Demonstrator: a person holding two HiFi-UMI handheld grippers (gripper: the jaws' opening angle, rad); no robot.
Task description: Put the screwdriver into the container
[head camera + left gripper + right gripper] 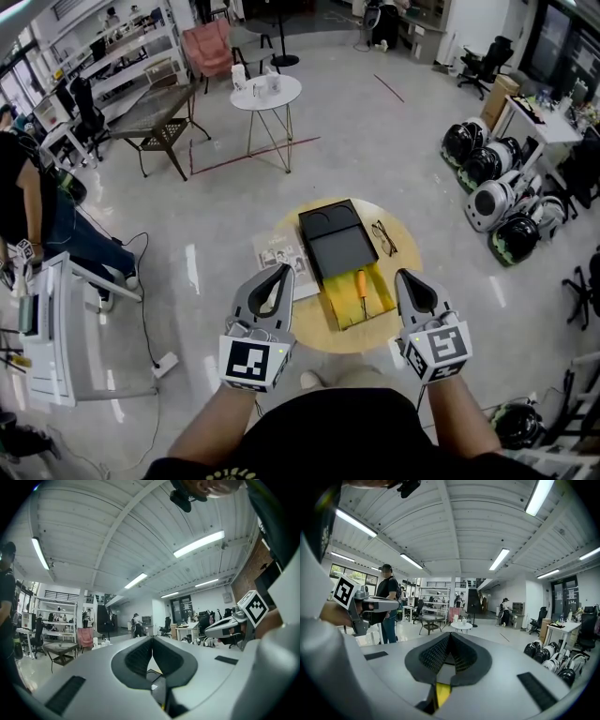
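The screwdriver (361, 285), with an orange handle, lies in the yellow-lined part of the container (342, 311) on a round wooden table (403, 225). The container's black part (336, 244) lies beyond it. My left gripper (284, 268) hangs shut and empty over the table's left edge. To the right of the container my right gripper (402, 275) is also shut and empty. In the left gripper view the jaws (152, 639) meet at the tips and the right gripper (234, 624) shows at the right. The right gripper view shows its jaws (450, 634) touching, with yellow lining (442, 692) below.
Eyeglasses (382, 237) and a printed booklet (279, 253) lie on the wooden table. A white round table (265, 92) stands farther off. Several round robots (497, 202) sit at the right. A white cabinet (56, 328) and a person (28, 202) are at the left.
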